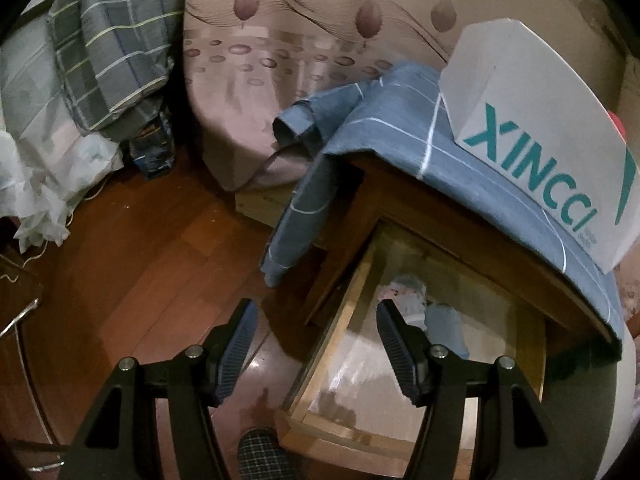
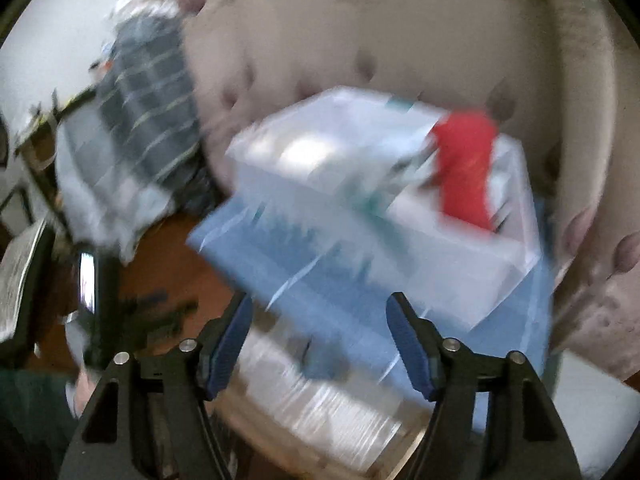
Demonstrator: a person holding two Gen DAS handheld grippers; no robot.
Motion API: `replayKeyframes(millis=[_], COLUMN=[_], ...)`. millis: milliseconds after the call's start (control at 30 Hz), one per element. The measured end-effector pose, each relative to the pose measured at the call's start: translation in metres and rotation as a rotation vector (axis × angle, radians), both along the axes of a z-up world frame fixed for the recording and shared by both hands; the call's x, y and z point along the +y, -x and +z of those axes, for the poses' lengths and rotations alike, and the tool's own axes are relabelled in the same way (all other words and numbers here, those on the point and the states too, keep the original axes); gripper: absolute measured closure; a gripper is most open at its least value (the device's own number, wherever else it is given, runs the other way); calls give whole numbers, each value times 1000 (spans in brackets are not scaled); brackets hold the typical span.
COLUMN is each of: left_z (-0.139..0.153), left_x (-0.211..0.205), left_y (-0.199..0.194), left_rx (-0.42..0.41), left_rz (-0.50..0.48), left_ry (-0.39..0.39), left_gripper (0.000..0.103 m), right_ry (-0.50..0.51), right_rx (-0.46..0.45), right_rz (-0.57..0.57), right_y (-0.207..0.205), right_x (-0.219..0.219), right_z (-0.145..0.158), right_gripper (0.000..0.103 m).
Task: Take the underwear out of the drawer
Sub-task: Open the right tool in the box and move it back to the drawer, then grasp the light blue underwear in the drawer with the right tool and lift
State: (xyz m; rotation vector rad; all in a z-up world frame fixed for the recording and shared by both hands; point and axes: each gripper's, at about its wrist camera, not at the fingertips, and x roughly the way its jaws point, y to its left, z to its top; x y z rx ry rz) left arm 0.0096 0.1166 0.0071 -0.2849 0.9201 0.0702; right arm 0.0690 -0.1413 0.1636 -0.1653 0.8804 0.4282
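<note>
- Your drawer is already pulled open, so that part's done, but nothing's been lifted out yet.
- The underwear is still at the drawer's back edge, under the nightstand top: pale blue and whitish bits, folded small, partly hidden.
- Your left gripper is open and empty over the drawer's front-left corner.
- Your right gripper is open and empty too; that view's pretty blurry.

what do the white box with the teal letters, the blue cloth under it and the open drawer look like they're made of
White box with teal lettering: likely matte cardboard, going by its crisp folded edges. Blue cloth with thin white lines: soft woven fabric, probably cotton; it drapes and wrinkles over the edge. Open drawer: wood, with brown varnished rails and a paler, slightly glossy bottom panel.
</note>
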Motion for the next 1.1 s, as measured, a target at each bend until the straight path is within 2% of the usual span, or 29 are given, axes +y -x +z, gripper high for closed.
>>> replayKeyframes(millis=[233, 400, 500, 633, 800, 900, 1000, 1100], left_z=[1, -1, -2, -2, -4, -4, -5, -6], left_x=[-2, -2, -1, -1, -1, -1, -1, -2], left_y=[0, -1, -2, -4, -7, -8, -8, -9], left_rx=[4, 7, 10, 13, 21, 19, 20, 25], left_rz=[-14, -17, -17, -23, -31, -30, -30, -33], left_ry=[-3, 3, 15, 23, 29, 28, 29, 30], left_gripper=[39, 39, 39, 39, 39, 39, 39, 39], right_ry=[117, 175, 245, 352, 507, 576, 621, 620], right_rx=[212, 287, 304, 293, 176, 169, 164, 162], right_rz=[80, 67, 92, 146, 245, 277, 265, 252], right_y=[-11, -43, -56, -61, -54, -54, -63, -72], right_x=[37, 44, 52, 60, 79, 87, 85, 81], right_z=[-109, -164, -189, -219, -241, -258, -274, -281], right_gripper=[56, 58, 58, 58, 57, 58, 58, 53])
